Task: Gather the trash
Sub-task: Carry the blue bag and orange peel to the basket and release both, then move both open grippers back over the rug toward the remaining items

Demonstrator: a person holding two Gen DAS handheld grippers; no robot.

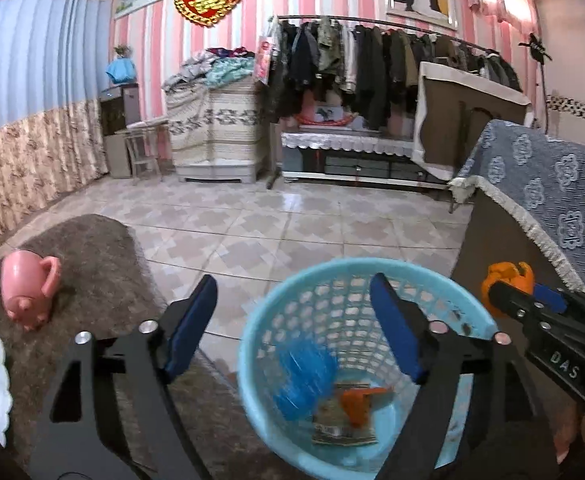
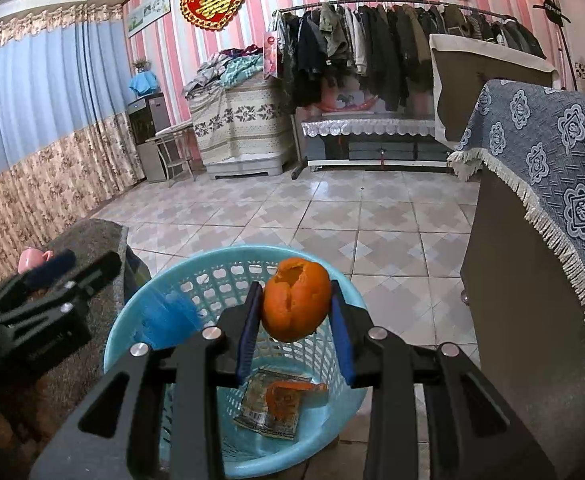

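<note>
A pink-striped bedroom with a tiled floor [image 2: 332, 216] and a grey rug [image 1: 92, 264] frames the job. The blue mesh wastebasket [image 2: 140, 320] stands at the rug's edge, already holding a flat printed wrapper [image 2: 268, 408] (its print too small to read), a peel scrap and a blurred blue item. Above it the right gripper [image 2: 296, 304] pinches an orange peel shell [image 2: 296, 300] by its sides: light, soft, likely crushable, so a gentle side hold suits. The left gripper [image 1: 292, 320] gapes wide, empty. Its neighbour's body reads "DAS".
</note>
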